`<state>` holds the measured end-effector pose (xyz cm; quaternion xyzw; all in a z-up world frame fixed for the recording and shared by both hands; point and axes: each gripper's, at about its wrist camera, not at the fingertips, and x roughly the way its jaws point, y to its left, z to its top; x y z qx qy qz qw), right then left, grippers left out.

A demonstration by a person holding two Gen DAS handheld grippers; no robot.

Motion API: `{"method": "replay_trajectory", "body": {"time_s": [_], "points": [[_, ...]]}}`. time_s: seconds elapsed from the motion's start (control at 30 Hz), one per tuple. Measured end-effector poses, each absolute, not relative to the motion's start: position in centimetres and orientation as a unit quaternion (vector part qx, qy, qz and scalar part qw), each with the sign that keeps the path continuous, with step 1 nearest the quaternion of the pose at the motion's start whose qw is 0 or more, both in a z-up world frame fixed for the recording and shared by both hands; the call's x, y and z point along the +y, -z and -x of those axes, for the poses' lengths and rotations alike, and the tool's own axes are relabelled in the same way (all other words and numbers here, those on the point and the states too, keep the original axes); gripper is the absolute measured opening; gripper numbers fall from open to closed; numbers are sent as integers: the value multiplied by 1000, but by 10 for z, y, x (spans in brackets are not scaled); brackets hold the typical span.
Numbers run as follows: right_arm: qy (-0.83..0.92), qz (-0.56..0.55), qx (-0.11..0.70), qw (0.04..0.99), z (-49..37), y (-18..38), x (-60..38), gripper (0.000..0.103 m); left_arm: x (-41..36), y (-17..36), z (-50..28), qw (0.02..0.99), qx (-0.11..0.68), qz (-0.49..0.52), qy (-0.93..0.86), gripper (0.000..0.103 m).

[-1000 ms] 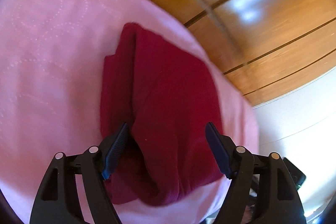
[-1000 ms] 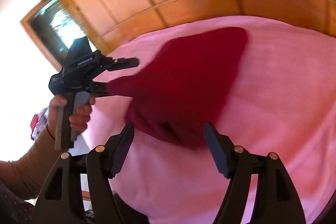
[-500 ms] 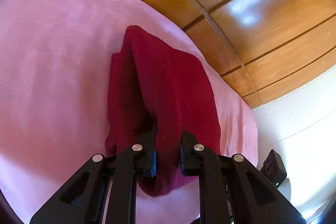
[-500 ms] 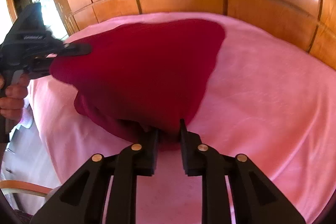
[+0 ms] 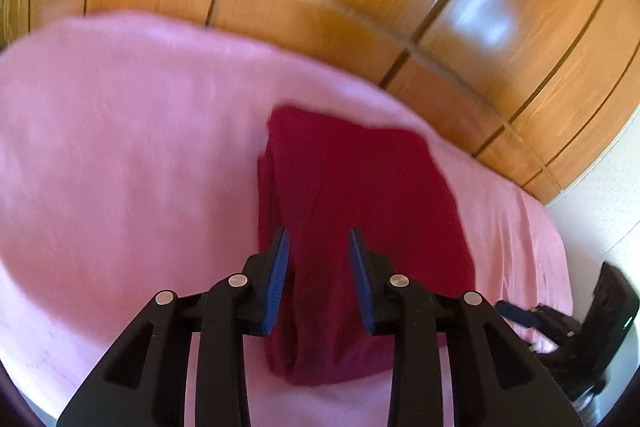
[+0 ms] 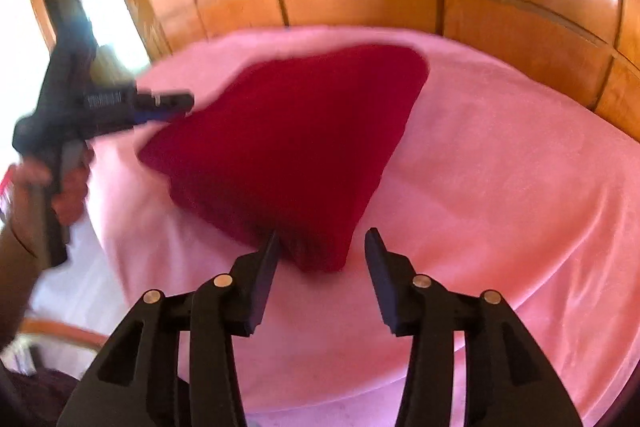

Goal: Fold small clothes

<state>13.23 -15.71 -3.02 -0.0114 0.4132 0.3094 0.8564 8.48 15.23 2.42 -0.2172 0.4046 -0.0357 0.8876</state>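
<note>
the dark red garment (image 5: 360, 211) lies folded on the pink cloth (image 5: 120, 155) that covers the bench, near its far edge, with wooden panelling (image 5: 400, 7) behind. the left tongs (image 5: 318, 247) have just been opening and stand parted, the garment's near end showing between the blue pads without being pinched. the right tongs (image 6: 322, 247) have also just been opening and stand wider, their pads clear of the garment's near corner, which lies between them. in the right wrist view the left tongs, blurred, reach in by the garment's left corner, held in a hand (image 6: 68, 183).
</note>
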Motion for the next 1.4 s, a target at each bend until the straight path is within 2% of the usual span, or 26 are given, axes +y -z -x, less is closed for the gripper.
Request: {"method": "replay_trajectory", "body": {"time_s": [0.23, 0.37, 0.5, 0.67, 0.7, 0.8, 0.83, 0.97, 1.03, 1.13, 1.3, 1.33, 1.4], "points": [[-262, -54, 402, 876, -207, 9, -128, 49, 130, -27, -112, 901, 398, 167, 38, 29], [-231, -89, 419, 874, -252, 26, -98, 49, 126, 5, -127, 888, 437, 140, 20, 29], [-197, -32, 446, 873, -276, 73, -68, 50, 129, 29, -129, 885, 444, 143, 8, 29], [-207, -17, 420, 883, -269, 71, -69, 51, 124, 16, -117, 898, 424, 120, -7, 29], [-210, -23, 418, 883, -268, 71, -72, 52, 125, 14, -115, 899, 421, 123, -8, 34], [-213, -28, 413, 885, -266, 70, -74, 55, 130, 3, -105, 905, 402, 138, -14, 64], [-213, -28, 410, 886, -264, 70, -75, 56, 131, 0, -104, 907, 397, 140, -15, 67], [-215, -28, 403, 889, -259, 69, -76, 66, 133, -13, -93, 914, 385, 130, -28, 67], [-215, -24, 403, 889, -257, 68, -76, 78, 135, -19, -89, 916, 379, 128, -28, 67], [-225, -31, 408, 884, -255, 62, -79, 86, 137, -25, -82, 919, 374, 123, -30, 67], [-235, -58, 416, 877, -248, 52, -96, 90, 142, -29, -75, 921, 370, 117, -33, 67], [-235, -67, 420, 874, -246, 51, -101, 90, 142, -29, -74, 921, 370, 116, -32, 72], [-234, -88, 425, 870, -242, 50, -116, 90, 143, -28, -72, 923, 366, 116, -32, 76]]}}
